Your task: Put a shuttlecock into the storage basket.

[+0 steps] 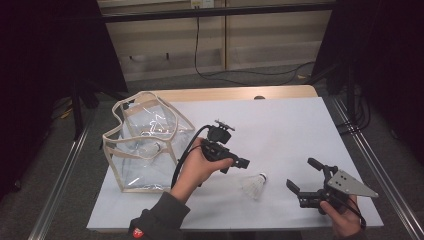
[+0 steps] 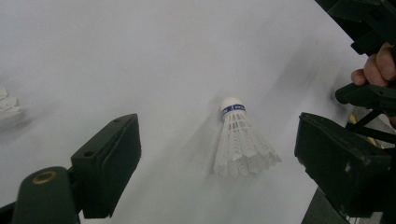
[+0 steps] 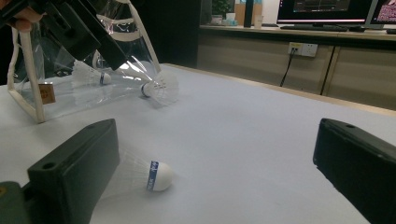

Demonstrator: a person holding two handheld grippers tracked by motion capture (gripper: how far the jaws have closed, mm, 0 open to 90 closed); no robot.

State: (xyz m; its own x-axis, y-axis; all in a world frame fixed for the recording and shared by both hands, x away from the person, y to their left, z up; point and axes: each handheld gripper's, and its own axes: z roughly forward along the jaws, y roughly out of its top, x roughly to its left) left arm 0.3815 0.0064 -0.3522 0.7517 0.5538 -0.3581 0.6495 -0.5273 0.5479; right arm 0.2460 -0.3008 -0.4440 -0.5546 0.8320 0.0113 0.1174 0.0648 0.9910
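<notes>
A white shuttlecock with a blue band lies on its side on the white table cover, between the two grippers. My left gripper hovers just left of and above it, its jaws open with nothing between the pads. My right gripper rests low at the front right, open, and points at the shuttlecock, whose feathers sit behind one jaw. A clear bag with beige trim stands at the left, with a shuttlecock inside it.
Another shuttlecock lies by the bag's mouth. A feathered edge shows at the left of the left gripper view. The table's front edge runs close under both hands. Cables lie on the floor beyond the far edge.
</notes>
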